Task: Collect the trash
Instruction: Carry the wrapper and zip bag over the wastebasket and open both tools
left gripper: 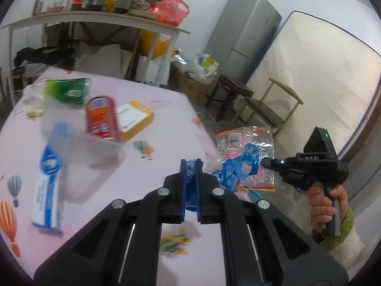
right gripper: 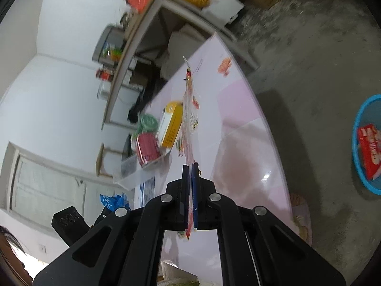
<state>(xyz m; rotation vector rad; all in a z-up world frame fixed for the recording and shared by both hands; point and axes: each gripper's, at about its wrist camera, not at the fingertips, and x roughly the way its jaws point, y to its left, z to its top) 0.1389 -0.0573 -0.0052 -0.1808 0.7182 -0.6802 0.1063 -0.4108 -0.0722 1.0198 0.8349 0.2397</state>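
While I am holding both grippers above the pink table (left gripper: 166, 109), this is what I am counting. Left gripper (left gripper: 190, 166): pressed together, pinching a crumpled blue wrapper (left gripper: 234, 170) that is trailing off to the right. Right gripper (right gripper: 192, 169): pressed together, pinching a clear packet with red print (right gripper: 189, 109), which is sticking out edge-on ahead of the fingers; in the left wrist view the same packet (left gripper: 247, 140) is hanging past the table's right edge, over the floor.

Trash that is lying on the table, far left of my left gripper:
- red can (left gripper: 101, 116), on its side, touching a yellow-and-white box (left gripper: 134, 119);
- green-labelled packet (left gripper: 67, 90), farther off;
- blue-and-white pack (left gripper: 47, 186), near the left edge;
- clear plastic container (right gripper: 133, 174), beside the can.

On the floor to the right a blue basket (right gripper: 357, 119) is sitting, holding a red-and-white wrapper (right gripper: 370, 150).
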